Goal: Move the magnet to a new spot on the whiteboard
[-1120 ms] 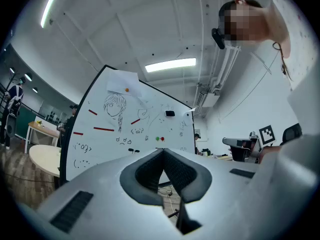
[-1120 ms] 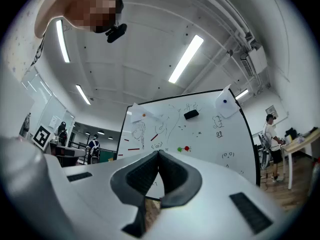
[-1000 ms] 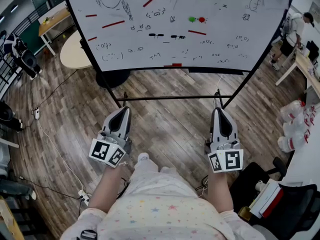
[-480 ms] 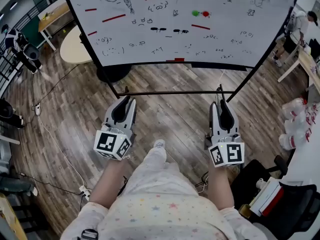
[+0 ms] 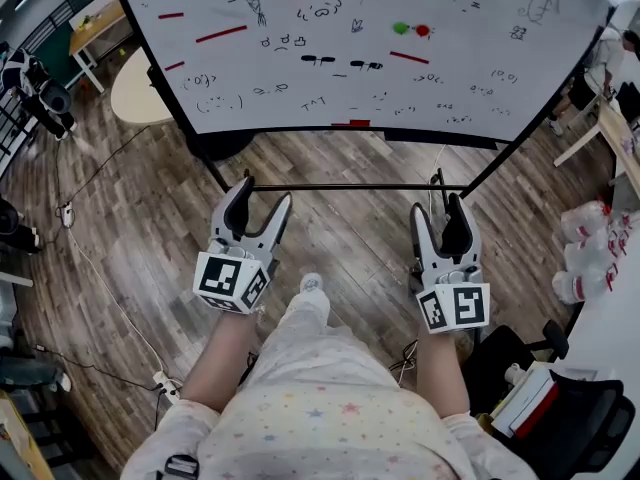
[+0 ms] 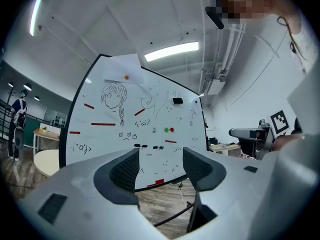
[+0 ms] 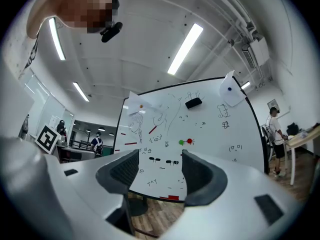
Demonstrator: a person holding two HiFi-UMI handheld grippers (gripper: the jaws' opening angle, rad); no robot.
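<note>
The whiteboard [image 5: 330,68] stands ahead, covered in small doodles. A round green magnet [image 5: 401,28] and a round red magnet [image 5: 422,30] sit side by side right of its centre, and several red bar magnets [image 5: 221,34] are scattered over it. My left gripper [image 5: 264,194] is held low in front of the stand; its jaws have just been opening and now stand open with nothing between them. My right gripper [image 5: 436,209] is level with it, open and empty too. Both gripper views look at the board, with the green magnet [image 6: 167,130] [image 7: 181,142] well beyond the jaws.
The stand's black crossbar [image 5: 350,186] runs just ahead of both grippers. A round table [image 5: 140,88] stands at the left behind the board. Plastic bottles [image 5: 585,258] and a black chair [image 5: 590,438] are at the right. Cables [image 5: 100,278] trail on the wooden floor. A person [image 7: 274,134] stands at the far right.
Both grippers have moved forward toward the whiteboard stand. The left jaws have gone from shut to wide open, and the right jaws have spread apart too.
</note>
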